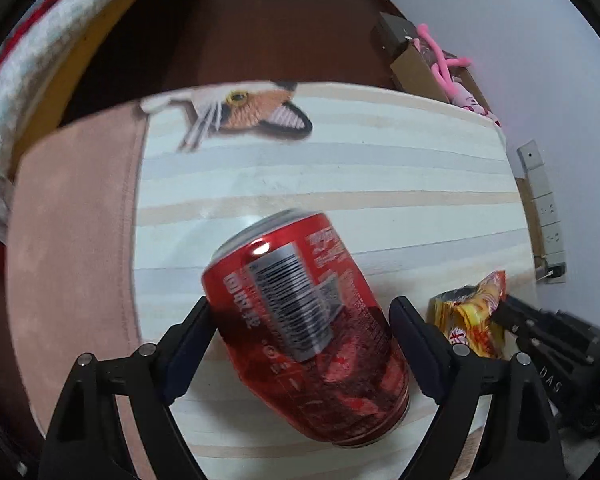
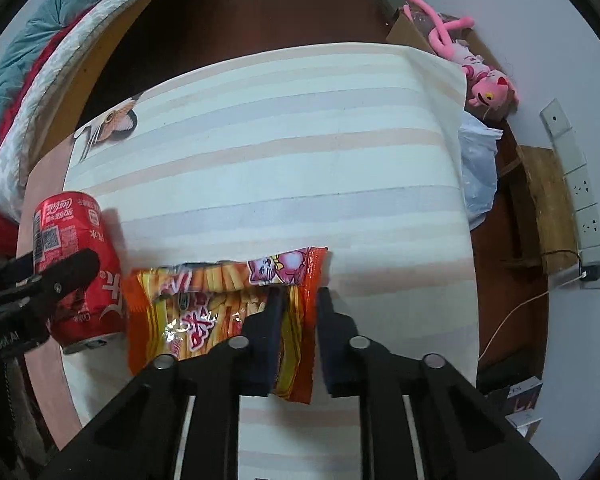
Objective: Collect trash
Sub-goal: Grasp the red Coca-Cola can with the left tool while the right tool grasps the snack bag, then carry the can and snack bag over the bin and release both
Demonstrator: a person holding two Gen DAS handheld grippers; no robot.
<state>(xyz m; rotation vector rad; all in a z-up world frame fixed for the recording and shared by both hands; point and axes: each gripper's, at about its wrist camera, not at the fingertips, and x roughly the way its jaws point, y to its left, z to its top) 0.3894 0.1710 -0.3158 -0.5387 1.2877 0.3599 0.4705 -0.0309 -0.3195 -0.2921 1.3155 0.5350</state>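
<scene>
The right hand-held gripper [image 2: 298, 300] is clenched on the orange snack wrapper [image 2: 220, 304]. Just left of the wrapper, the left hand-held gripper [image 1: 300, 312] straddles the red can [image 1: 308, 328], jaws spread. Both lie on the striped counter [image 2: 280, 160].

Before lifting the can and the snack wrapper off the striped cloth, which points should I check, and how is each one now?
1. Red can sits between left tongs: ok.
2. Left pads pressing the can: cannot tell.
3. Right tongs shut on snack wrapper: ok, but they pinch only its right edge.
4. Can and wrapper apart: cannot tell.
5. Striped cloth not pinched with the wrapper: cannot tell.
</scene>
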